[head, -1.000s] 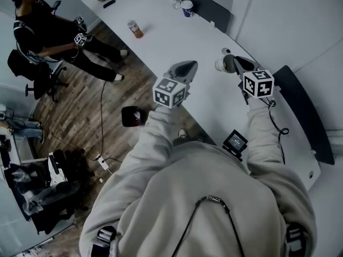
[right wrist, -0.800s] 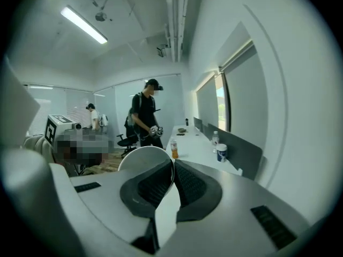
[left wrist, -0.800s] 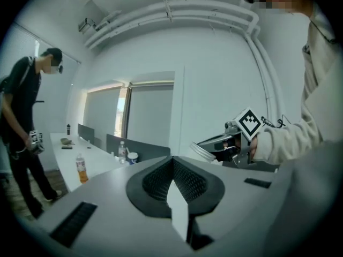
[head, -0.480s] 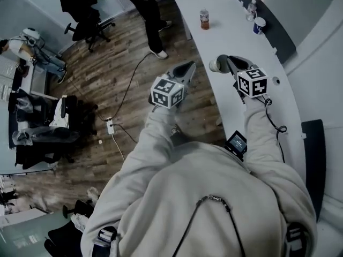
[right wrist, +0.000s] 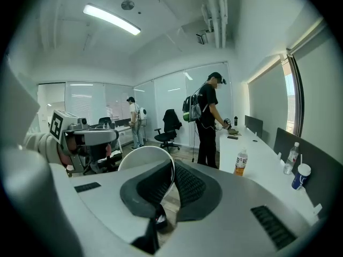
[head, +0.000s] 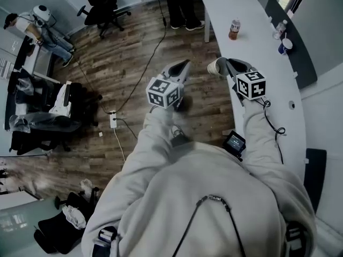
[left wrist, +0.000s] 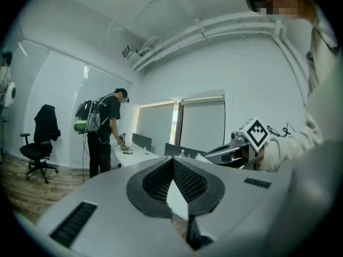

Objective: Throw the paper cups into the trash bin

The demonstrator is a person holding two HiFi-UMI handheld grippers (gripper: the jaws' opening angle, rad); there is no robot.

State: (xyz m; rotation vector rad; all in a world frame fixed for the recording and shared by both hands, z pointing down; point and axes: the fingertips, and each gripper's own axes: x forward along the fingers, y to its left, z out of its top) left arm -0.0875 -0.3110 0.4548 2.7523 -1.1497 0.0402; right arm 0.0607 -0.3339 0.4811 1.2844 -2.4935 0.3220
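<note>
Wooden floor (head: 123, 63) fills most of the head view, with a cable running to a white power strip (head: 113, 119); a long white curved bench (head: 257, 15) runs down the right side. The wearer's grey-sleeved arms reach forward, 1 tool in each hand. A black office chair (head: 104, 7) stands at the top of the view, and a person (right wrist: 206, 122) with a backpack stands at the bench's far end. Left tool (head: 182, 67) is held out above the floor, jaws together at the tips with nothing between them. Right tool (head: 228, 64) is clamped narrow on the white paper cup (head: 214, 67), pinching its wall; the cup lies on its side in the air, mouth turned toward the left tool, above the floor just beside the bench edge. On the bench beyond, well apart from the held cup: 1 drink bottle (head: 234, 29) with orange contents, and 1 blue cup (head: 284, 46) nearer the dark partition
</note>
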